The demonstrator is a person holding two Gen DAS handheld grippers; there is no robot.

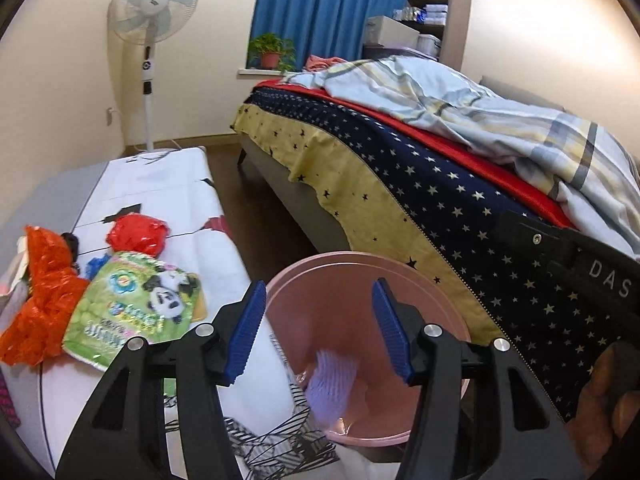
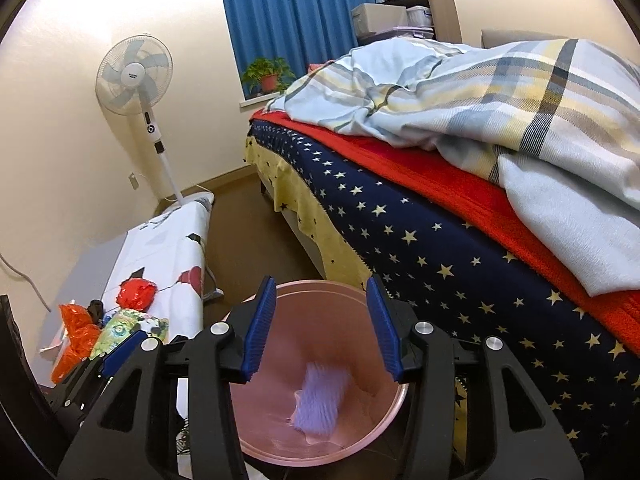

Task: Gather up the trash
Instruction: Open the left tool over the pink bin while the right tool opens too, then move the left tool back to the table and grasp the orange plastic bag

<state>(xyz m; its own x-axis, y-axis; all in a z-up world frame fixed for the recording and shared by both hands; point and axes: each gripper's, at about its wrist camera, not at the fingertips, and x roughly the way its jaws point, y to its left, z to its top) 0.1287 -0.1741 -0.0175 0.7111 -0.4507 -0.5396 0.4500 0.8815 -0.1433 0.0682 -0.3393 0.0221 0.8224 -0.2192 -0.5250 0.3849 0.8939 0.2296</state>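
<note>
Hovering over pink bin [image 2: 280, 446] (blurred pale-purple piece [image 2: 322, 404] inside), both grippers' fingers [image 1: 250, 330] apart, empty

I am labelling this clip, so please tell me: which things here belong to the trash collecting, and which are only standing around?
For the job:
- pink bin
- pale purple piece blurred inside it
- red wrapper
- orange wrapper
- green panda packet
- left gripper, right gripper, both open

Just around:
- fan
- bed
- potted plant
</note>
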